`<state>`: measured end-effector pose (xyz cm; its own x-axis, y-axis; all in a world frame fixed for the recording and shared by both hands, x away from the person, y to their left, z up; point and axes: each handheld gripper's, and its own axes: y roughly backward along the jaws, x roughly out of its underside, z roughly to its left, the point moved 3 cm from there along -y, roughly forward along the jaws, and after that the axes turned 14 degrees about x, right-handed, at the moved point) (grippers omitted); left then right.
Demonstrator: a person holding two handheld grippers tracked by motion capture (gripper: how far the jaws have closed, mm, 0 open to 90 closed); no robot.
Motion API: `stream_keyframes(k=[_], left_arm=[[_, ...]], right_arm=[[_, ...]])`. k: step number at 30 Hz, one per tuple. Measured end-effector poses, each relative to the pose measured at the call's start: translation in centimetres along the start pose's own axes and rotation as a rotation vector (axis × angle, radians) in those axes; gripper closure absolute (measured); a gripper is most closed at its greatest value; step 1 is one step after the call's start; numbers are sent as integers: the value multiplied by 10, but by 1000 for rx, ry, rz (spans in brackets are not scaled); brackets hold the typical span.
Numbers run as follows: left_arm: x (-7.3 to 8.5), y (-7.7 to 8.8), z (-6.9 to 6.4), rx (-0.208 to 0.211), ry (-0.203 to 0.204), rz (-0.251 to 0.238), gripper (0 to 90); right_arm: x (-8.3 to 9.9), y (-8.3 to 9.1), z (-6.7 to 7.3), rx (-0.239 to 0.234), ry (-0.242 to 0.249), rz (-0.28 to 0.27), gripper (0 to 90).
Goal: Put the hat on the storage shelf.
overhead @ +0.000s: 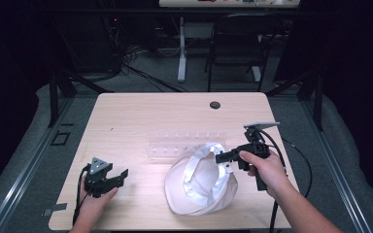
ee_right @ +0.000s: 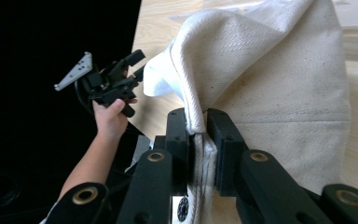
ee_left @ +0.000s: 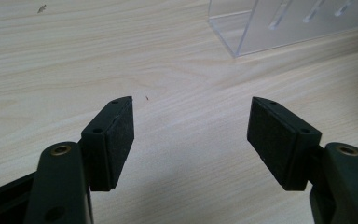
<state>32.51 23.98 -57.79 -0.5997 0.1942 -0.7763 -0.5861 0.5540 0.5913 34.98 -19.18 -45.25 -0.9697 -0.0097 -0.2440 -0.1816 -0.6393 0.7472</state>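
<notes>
The white cloth cap (overhead: pixel 201 179) lies crown-down on the wooden bench (overhead: pixel 126 116), at lower centre of the high view, its lining facing up. The right gripper (overhead: pixel 222 157) is clenched on the cap's rim at the right side; in the right gripper view both fingers (ee_right: pixel 179 140) pinch a folded seam of the fabric, which rises above them toward the top of the frame. The left gripper (overhead: pixel 121 175) sits at lower left of the high view, well apart from the cap, and its fingers (ee_left: pixel 114 140) are spread with nothing between them, bare bench beneath. A clear plastic rack (overhead: pixel 184 143) stands just behind the cap, toward mid-frame, and its corner appears at upper right of the left gripper view. Judgement: the step in hand appears to be lifting or turning the cap by its rim. To do it well, the right grip should remain on the stitched seam, where the cloth is thickest, and the lift should be slow so the fabric does not slip out. The left gripper would best take the opposite rim before any turning, keeping clear of the rack.
</notes>
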Motion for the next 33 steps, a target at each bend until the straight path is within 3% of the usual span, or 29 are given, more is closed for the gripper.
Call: stream_keyframes(k=[5, 7, 11, 17, 21, 33], left_arm=[[-1, 1, 0, 5, -1, -14, 330], [-1, 1, -1, 17, -6, -16, 345], [-1, 0, -3, 25, -11, -12, 345], [-1, 1, -4, 19, -13, -19, 345], [-3, 3, -6, 52, 6, -41, 369], [-9, 7, -31, 93, -70, -74, 395]], right_arm=[[-1, 5, 7, -35, 11, -17, 796], [0, 6, 11, -71, -9, -40, 796], [0, 9, 18, -123, 12, -46, 798], [-1, 15, 29, -155, 25, -73, 798], [-4, 22, 32, -167, 17, -93, 798], [-15, 38, 34, -206, 0, -145, 799]])
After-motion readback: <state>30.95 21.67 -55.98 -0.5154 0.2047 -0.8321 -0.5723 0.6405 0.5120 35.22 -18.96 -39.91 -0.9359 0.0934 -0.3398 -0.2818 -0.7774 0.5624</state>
